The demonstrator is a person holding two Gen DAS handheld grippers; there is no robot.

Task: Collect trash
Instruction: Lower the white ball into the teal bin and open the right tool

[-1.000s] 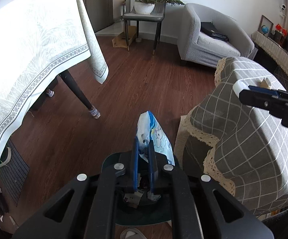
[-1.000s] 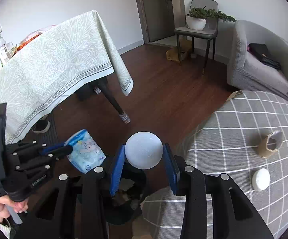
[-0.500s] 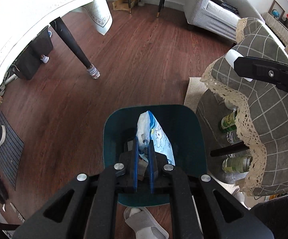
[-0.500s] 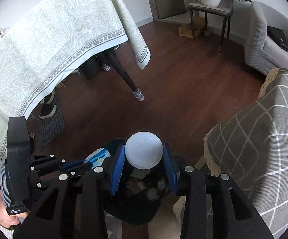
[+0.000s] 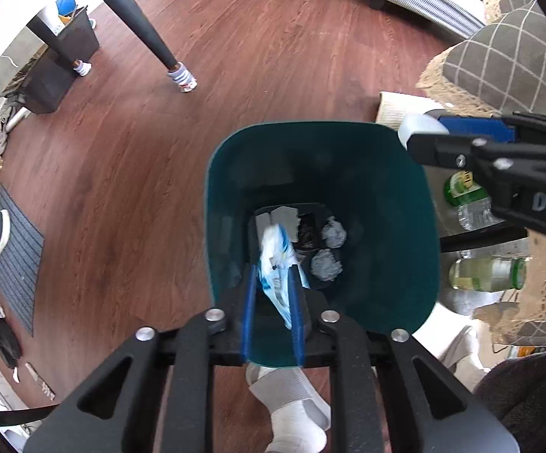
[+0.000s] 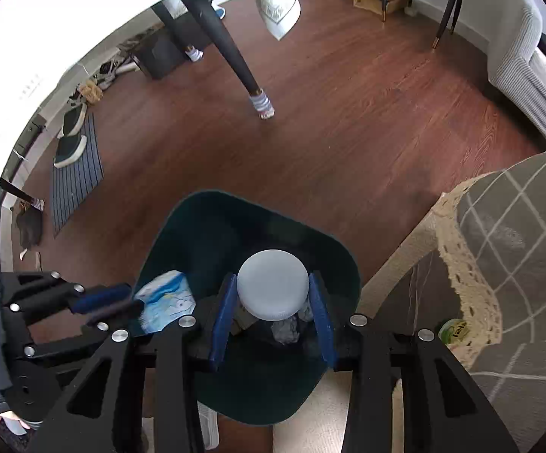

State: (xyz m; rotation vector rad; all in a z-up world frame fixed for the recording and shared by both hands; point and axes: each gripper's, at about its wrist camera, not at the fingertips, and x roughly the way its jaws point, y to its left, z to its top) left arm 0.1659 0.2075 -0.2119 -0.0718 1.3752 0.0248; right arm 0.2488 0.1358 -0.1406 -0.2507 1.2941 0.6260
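I've got both grippers aimed down into the dark teal plastic trash bin (image 5: 231,173) so drops land inside. My left gripper (image 5: 273,287) has just been opening; the crinkled blue-and-white plastic wrapper (image 5: 276,264) is between the blue pads, loose, over crumpled paper. My right gripper (image 6: 273,302) pinches the round pale-grey cap (image 6: 273,283) above the bin, release next.

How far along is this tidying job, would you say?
Some way in. Crumpled paper already lies at the bottom of the teal bin. In hand: the left gripper is over the bin, its jaws just opening around a blue-and-white wrapper, and the right gripper holds a white round lid above the bin. Left: dropping the lid in. Bottles sit under the side table.
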